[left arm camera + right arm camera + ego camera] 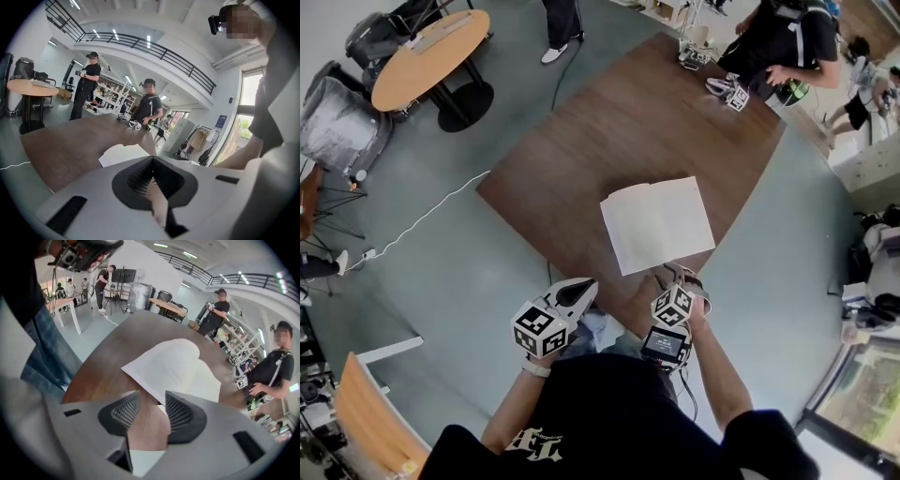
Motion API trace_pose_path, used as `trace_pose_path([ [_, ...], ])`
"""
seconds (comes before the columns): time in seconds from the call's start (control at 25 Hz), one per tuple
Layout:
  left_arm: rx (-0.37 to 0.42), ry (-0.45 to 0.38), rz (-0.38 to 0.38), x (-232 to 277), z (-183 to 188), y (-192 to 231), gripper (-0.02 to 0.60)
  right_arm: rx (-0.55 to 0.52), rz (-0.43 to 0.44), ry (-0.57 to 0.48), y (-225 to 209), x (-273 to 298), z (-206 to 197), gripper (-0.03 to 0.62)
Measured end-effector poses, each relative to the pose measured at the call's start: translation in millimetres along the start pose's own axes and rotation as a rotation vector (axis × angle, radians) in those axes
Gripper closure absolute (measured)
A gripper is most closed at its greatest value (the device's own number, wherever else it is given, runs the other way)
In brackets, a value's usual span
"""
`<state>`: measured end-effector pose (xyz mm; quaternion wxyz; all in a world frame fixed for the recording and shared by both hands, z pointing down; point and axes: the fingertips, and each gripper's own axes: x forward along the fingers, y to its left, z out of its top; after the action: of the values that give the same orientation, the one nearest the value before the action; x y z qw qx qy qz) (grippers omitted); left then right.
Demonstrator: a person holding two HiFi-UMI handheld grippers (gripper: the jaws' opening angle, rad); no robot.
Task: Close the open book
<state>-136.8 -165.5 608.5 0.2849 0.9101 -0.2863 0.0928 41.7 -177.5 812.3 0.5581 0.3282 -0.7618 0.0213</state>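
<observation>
Grey-floored workshop hall, bystanders (783,47) at the far end: a broad brown wooden table (581,159) fills the middle. The open book (657,224) lies flat on it, blank white pages up, just beyond my hands. I stand at the table's near edge. My right gripper (152,401) points steeply down toward the book's near edge, its jaws wide apart with only bare wood between them. Nothing is held, and the pads are not on the paper. My left gripper (152,164) hangs off to the left of the book, jaws pinched together and empty. By my reading the closing has not begun and this is the approach. The next move calls for slipping a jaw under one outer edge, then lifting that half and folding it over the spine. No container stands on the table near the book.
</observation>
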Motion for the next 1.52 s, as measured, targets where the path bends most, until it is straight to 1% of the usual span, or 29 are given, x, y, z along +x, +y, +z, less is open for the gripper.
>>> trace_pose_path([
  [0.08, 0.001, 0.011, -0.004, -1, -1, 5, 0.578, 0.044, -0.006, 0.016, -2, 8, -6, 0.453],
  [0.2, 0.006, 0.023, -0.013, -1, 2, 13, 0.578, 0.227, 0.039, 0.002, -1, 13, -9, 0.453],
  [0.28, 0.013, 0.031, -0.022, 0, 4, 16, 0.578, 0.296, 0.057, 0.014, 2, 17, -15, 0.453],
  [0.44, 0.03, 0.049, -0.045, 4, 8, 19, 0.578, 0.33, 0.079, 0.053, 11, 31, -26, 0.453],
  [0.68, 0.045, 0.072, -0.062, 1, 8, 22, 0.578, 0.393, 0.091, 0.068, 16, 53, -25, 0.453],
  [0.88, 0.04, 0.08, -0.047, 0, 4, 28, 0.578, 0.472, 0.111, 0.045, 18, 64, -21, 0.453],
  [1.04, 0.031, 0.081, -0.036, -3, 3, 32, 0.578, 0.496, 0.108, 0.015, 18, 62, -11, 0.454],
  [1.32, 0.036, 0.074, -0.05, 0, 6, 27, 0.578, 0.544, 0.098, -0.034, 15, 53, -1, 0.454],
  [1.52, 0.033, 0.066, -0.053, 5, 9, 22, 0.578, 0.556, 0.097, -0.06, 10, 42, 3, 0.454],
])
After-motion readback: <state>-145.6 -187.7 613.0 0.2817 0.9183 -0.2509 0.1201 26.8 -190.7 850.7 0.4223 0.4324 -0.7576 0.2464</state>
